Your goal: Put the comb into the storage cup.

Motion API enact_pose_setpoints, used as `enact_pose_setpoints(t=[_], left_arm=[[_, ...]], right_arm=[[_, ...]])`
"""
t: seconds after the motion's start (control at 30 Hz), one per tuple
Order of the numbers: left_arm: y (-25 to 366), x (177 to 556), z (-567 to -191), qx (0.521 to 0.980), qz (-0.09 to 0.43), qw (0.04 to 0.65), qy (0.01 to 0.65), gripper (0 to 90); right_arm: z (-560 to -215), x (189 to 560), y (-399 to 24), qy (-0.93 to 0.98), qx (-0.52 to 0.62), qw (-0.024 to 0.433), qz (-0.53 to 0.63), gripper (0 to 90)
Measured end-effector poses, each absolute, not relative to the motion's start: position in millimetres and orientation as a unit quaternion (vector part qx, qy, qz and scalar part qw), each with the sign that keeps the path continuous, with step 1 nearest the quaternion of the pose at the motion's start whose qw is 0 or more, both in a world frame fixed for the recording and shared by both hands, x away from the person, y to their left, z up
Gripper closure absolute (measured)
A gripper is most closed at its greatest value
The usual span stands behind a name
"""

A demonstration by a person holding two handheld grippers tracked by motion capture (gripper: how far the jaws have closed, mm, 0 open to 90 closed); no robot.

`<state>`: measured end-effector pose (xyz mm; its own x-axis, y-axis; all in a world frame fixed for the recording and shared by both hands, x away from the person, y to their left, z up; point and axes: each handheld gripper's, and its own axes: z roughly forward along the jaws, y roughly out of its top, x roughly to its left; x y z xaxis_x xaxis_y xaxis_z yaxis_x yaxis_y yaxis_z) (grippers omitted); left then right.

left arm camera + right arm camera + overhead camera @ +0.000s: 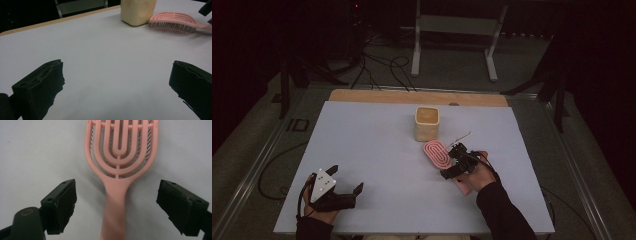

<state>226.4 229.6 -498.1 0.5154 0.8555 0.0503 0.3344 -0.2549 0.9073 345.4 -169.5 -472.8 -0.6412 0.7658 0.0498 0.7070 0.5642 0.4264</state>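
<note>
A pink vented hairbrush (437, 154) lies bristles down on the white table sheet (377, 150), just in front of a cream square cup (427, 123). My right gripper (453, 161) hovers over the brush handle (115, 205); its jaws stand wide on either side of the handle without touching it. In the left gripper view the hairbrush (175, 22) and the cup (137, 11) lie far off at the top right. My left gripper (346, 180) rests near the table's front left corner, jaws wide apart with nothing between them.
A wooden strip (417, 97) borders the table's far edge. A thin pale stick (462, 136) lies on the sheet to the right of the cup. Beyond the table stand a white metal frame (452, 35) and floor cables (377, 70).
</note>
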Motion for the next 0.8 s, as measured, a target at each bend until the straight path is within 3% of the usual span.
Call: enact_pose_setpoints(t=[0.8], left_arm=[[229.6,226.6,-498.4,0.74,0.283,0.458,0.403,0.0]], right_arm=[[-484.8,353.0,-160.8,0.894,0.412,0.046,0.17,31.4]])
